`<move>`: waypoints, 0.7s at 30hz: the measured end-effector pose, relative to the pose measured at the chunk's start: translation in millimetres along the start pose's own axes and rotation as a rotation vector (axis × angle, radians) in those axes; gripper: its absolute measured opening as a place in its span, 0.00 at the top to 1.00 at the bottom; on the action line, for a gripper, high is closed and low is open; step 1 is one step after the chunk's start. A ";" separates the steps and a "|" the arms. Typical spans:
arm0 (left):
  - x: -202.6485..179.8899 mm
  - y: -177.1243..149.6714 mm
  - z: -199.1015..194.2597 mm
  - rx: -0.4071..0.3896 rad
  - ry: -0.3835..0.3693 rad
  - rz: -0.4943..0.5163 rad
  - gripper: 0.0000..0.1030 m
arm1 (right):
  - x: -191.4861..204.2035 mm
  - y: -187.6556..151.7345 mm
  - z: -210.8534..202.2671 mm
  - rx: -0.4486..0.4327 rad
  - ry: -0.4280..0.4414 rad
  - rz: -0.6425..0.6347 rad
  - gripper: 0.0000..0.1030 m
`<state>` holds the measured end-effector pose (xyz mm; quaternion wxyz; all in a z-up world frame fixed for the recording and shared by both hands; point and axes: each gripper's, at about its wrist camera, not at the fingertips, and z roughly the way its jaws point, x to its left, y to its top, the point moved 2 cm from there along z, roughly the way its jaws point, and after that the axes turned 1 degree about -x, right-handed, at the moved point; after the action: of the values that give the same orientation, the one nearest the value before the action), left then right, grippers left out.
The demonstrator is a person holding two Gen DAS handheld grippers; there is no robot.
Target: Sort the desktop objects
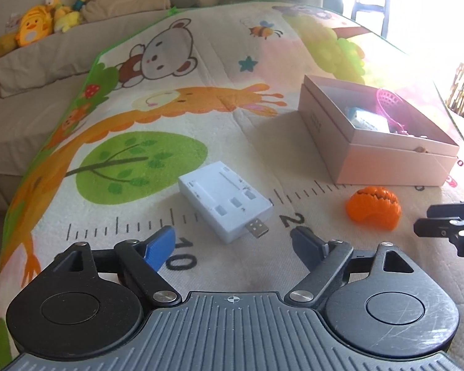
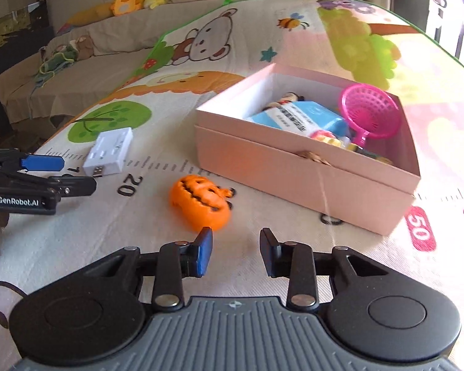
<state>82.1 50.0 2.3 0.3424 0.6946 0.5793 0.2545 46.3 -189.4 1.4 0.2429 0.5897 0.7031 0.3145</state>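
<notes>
My cartoon play mat (image 1: 201, 123): white USB hub (image 1: 225, 198) near left, orange pumpkin (image 1: 373, 208) near right, pink box (image 1: 377, 136) far right.
</notes>
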 end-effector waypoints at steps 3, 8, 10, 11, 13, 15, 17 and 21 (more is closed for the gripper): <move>-7.0 9.4 15.0 0.016 -0.029 -0.031 0.12 | -23.8 -11.5 -7.2 -0.012 -0.016 0.076 0.60; -32.8 15.3 20.1 0.033 -0.233 -0.019 0.08 | -43.7 -23.8 -12.0 -0.058 -0.054 0.148 0.30; -44.3 16.4 11.8 -0.009 -0.269 0.059 0.06 | -41.7 -26.0 -11.3 -0.068 -0.051 0.143 0.23; -46.4 17.4 8.7 -0.036 -0.246 0.099 0.05 | -39.2 -26.9 -10.5 -0.072 -0.052 0.136 0.19; -46.5 20.5 8.0 -0.083 -0.132 0.186 0.02 | -34.5 -27.6 -8.9 -0.072 -0.058 0.111 0.15; -42.5 22.8 15.7 -0.086 -0.043 0.232 0.01 | -33.8 -27.4 -8.5 -0.070 -0.046 0.109 0.11; -37.0 24.9 29.2 -0.057 -0.013 0.259 0.01 | -36.0 -27.3 -8.8 -0.072 -0.033 0.120 0.09; -27.8 27.2 56.5 0.018 0.007 0.244 0.00 | -35.8 -27.5 -8.5 -0.072 -0.034 0.125 0.07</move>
<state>136.1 10.0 -11.5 0.3006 0.7620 0.4940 0.2915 28.3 -228.9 -13.9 0.2557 0.6286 0.6489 0.3441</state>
